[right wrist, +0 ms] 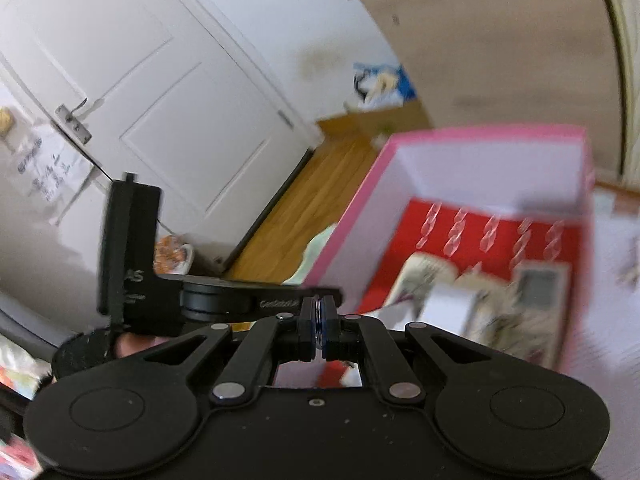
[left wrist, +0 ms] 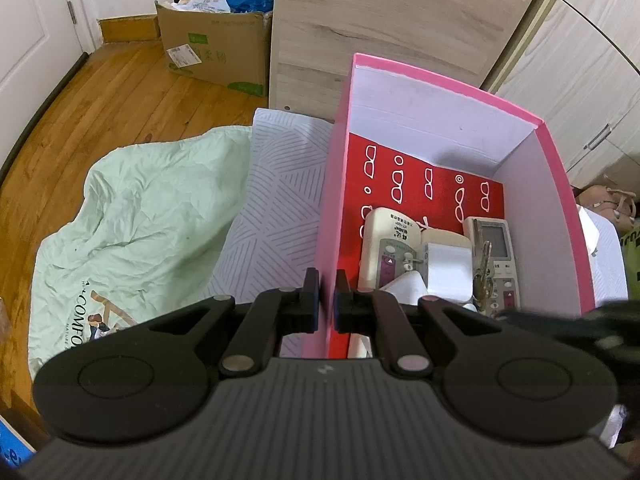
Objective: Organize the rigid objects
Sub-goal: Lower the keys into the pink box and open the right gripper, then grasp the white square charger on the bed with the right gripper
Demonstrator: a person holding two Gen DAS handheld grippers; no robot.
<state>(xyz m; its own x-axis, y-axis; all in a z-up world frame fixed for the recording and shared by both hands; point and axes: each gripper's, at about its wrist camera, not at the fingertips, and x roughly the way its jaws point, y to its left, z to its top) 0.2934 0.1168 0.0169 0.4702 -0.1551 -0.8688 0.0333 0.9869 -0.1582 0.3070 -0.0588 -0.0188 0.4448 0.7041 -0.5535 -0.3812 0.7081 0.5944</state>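
Observation:
A pink box [left wrist: 558, 200] with a red patterned floor stands on the bed. It holds two white remotes [left wrist: 386, 248], a white block [left wrist: 446, 266] and a bunch of keys [left wrist: 482, 272]. My left gripper [left wrist: 327, 292] is shut on the box's left wall [left wrist: 334, 208]. My right gripper [right wrist: 319, 322] is shut on a black L-shaped bracket [right wrist: 132, 248] and holds it in the air to the left of the box [right wrist: 360, 208]. The right wrist view is blurred.
A pale green duvet [left wrist: 144, 216] and a striped pillow [left wrist: 276, 200] lie left of the box. A cardboard box [left wrist: 216, 48] and a wooden panel [left wrist: 392, 20] stand behind. A white door [right wrist: 152, 92] and wood floor [right wrist: 304, 204] are beyond.

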